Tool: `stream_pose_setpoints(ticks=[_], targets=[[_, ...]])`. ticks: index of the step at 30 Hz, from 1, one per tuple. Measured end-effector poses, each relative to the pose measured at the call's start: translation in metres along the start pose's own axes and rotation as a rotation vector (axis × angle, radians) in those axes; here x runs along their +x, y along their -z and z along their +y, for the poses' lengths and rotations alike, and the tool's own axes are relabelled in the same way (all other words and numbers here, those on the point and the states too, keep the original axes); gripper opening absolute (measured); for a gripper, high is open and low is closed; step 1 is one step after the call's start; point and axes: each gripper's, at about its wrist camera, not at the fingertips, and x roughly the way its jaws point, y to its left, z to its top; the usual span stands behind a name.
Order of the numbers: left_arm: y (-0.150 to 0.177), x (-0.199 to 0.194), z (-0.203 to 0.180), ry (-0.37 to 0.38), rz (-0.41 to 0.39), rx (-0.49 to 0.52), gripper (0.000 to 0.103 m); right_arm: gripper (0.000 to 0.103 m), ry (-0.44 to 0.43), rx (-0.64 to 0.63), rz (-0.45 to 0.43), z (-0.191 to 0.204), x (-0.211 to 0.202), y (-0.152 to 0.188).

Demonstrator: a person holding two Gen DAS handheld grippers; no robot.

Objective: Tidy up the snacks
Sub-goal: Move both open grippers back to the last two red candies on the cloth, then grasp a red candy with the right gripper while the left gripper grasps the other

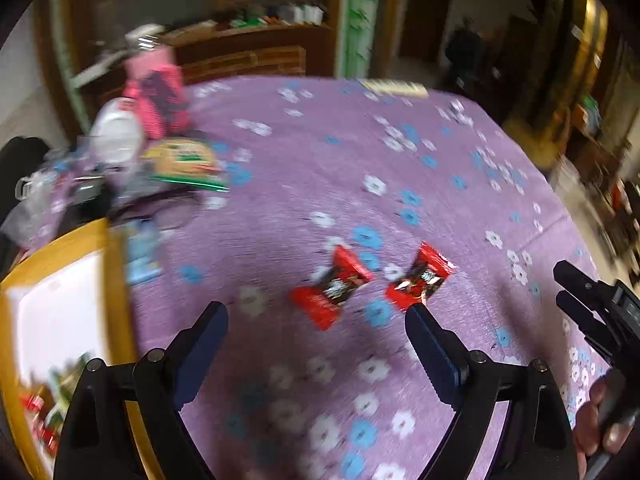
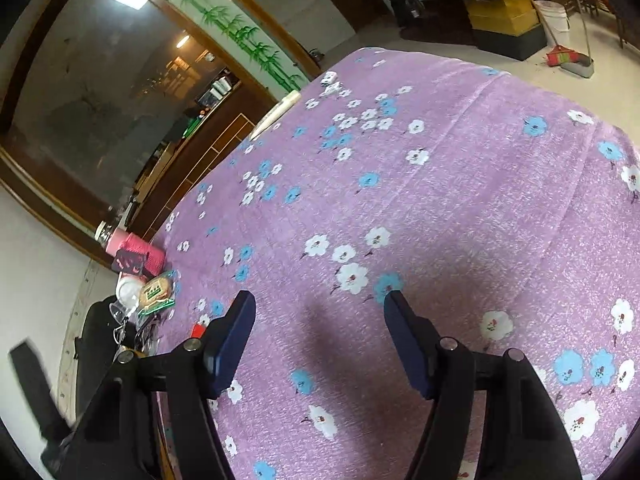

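Left gripper (image 1: 316, 320) spread, empty; two red snack packets (image 1: 332, 292) just ahead of its fingertips. Straddle one only, then close. Right gripper (image 2: 320, 312) half-spread over bare cloth.

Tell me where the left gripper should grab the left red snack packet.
Grip the left red packet across its narrow middle, coming from above. It lies flat on the purple cloth, slanted, with flared crimped ends, so the waist is probably the firmest hold. The left gripper is open and would need turning to match the slant.
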Motion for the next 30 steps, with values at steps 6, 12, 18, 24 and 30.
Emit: stream_pose_setpoints(ticks=[6, 12, 18, 24, 30], targets=[[-0.008, 0.041, -0.005, -0.052, 0.051, 0.014, 0.092, 0.067, -0.018, 0.000, 0.015, 0.002, 0.001, 0.001], [-0.002, 0.053, -0.009, -0.100, 0.031, 0.048, 0.038, 0.067, -0.026, -0.018, 0.024, 0.008, 0.001, 0.003], [0.015, 0.045, -0.016, -0.083, 0.080, 0.027, 0.020, 0.067, -0.032, -0.035, 0.027, 0.010, 0.002, 0.004], [0.067, 0.010, -0.021, -0.024, 0.069, 0.015, 0.014, 0.067, -0.053, -0.073, 0.056, 0.018, 0.007, 0.009], [0.087, -0.004, -0.004, 0.028, -0.026, -0.067, 0.014, 0.067, -0.094, -0.144, 0.098, 0.033, 0.014, 0.019]])
